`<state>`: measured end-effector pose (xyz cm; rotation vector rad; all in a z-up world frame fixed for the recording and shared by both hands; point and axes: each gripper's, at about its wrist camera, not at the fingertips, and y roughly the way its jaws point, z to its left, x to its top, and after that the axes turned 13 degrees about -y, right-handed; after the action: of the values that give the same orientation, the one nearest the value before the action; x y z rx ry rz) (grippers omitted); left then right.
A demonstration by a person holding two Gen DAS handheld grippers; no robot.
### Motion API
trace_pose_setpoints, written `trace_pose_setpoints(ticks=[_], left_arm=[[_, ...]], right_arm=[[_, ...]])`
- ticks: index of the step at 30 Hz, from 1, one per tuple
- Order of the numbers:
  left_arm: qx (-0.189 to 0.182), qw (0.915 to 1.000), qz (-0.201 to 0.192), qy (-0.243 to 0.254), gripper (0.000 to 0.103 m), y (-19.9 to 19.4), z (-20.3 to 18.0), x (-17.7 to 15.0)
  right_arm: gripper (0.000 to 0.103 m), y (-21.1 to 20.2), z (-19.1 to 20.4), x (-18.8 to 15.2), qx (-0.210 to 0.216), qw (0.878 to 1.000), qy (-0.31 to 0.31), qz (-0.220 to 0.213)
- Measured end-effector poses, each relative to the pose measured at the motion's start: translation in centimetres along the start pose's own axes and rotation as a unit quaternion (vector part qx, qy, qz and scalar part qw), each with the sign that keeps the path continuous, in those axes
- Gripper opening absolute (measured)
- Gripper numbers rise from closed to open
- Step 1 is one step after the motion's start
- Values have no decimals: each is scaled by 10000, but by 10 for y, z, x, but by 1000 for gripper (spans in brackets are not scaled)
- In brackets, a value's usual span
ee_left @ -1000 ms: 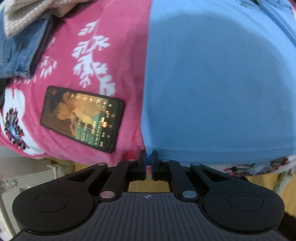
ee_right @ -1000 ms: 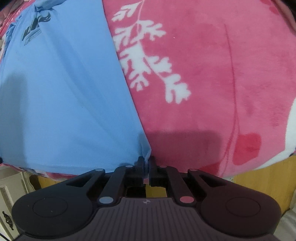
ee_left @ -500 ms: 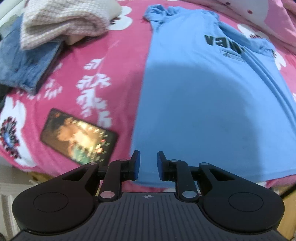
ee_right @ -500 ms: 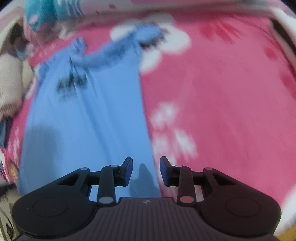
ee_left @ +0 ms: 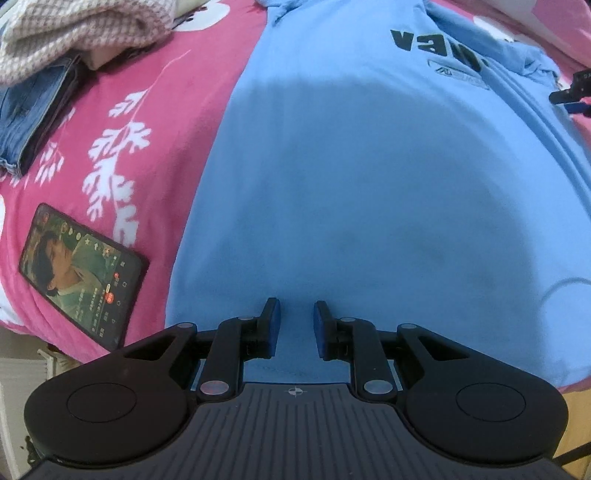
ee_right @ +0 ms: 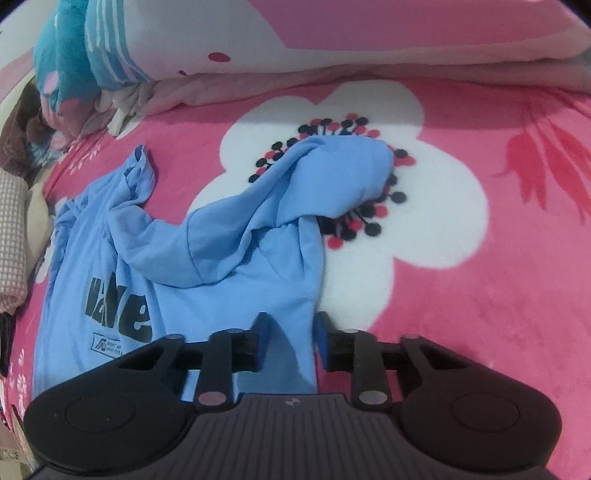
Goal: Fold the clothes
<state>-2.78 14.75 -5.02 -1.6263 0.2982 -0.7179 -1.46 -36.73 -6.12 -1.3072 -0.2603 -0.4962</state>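
Observation:
A light blue T-shirt (ee_left: 351, 166) with dark lettering lies spread on the pink flowered blanket (ee_left: 155, 96). My left gripper (ee_left: 295, 317) is open and empty above the shirt's lower body near the hem. In the right wrist view the shirt (ee_right: 236, 251) shows its upper part, with one sleeve (ee_right: 343, 170) rumpled and bunched over a white flower print. My right gripper (ee_right: 290, 328) is open and empty over the shirt's right side below that sleeve. Part of the right gripper (ee_left: 574, 90) shows at the far right of the left wrist view.
A lit phone (ee_left: 81, 273) lies on the blanket left of the shirt. Folded jeans (ee_left: 29, 114) and a checked cloth (ee_left: 74, 29) sit at the back left. Pillows and bedding (ee_right: 258, 48) line the bed's far side. The bed's edge is just below my left gripper.
Both grippers let go of the shirt's hem corners and opened. The left one moved right over the shirt; the right one moved up to the sleeve end.

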Motion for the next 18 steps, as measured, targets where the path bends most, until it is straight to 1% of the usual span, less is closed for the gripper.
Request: trace_pose_setpoints(ticks=[1,2,4,6,9,13,16,18], left_arm=[[28,10000,-3,36,20,1,-1,0],[52,10000,-14,80,20,1,-2,-1],[100,9998,-36,169,20,1,-4,-2],[146,9995,-57,262,20,1,-6,-3],[196,9989,-87,420,20,2,-9,-5],[214,9984,-73,515,21,2,-10,-5],[228,9983,-56,539,21,3,-12,-5],[248,9980,-43,572,21,3,-13,-5]], right_arm=[[2,1,0,1,-11,10000,-71,33],[1,-3,0,2,-21,9999,-106,-28],[1,-10,-1,2,-42,9997,-175,-156],[1,-17,-4,4,-214,9991,-120,-352],[1,-18,-15,5,-427,9978,49,-501],[0,-8,-23,3,-647,9967,126,-476],[0,-3,-23,5,-712,9964,95,-456],[1,-6,-24,6,-677,9968,136,-395]])
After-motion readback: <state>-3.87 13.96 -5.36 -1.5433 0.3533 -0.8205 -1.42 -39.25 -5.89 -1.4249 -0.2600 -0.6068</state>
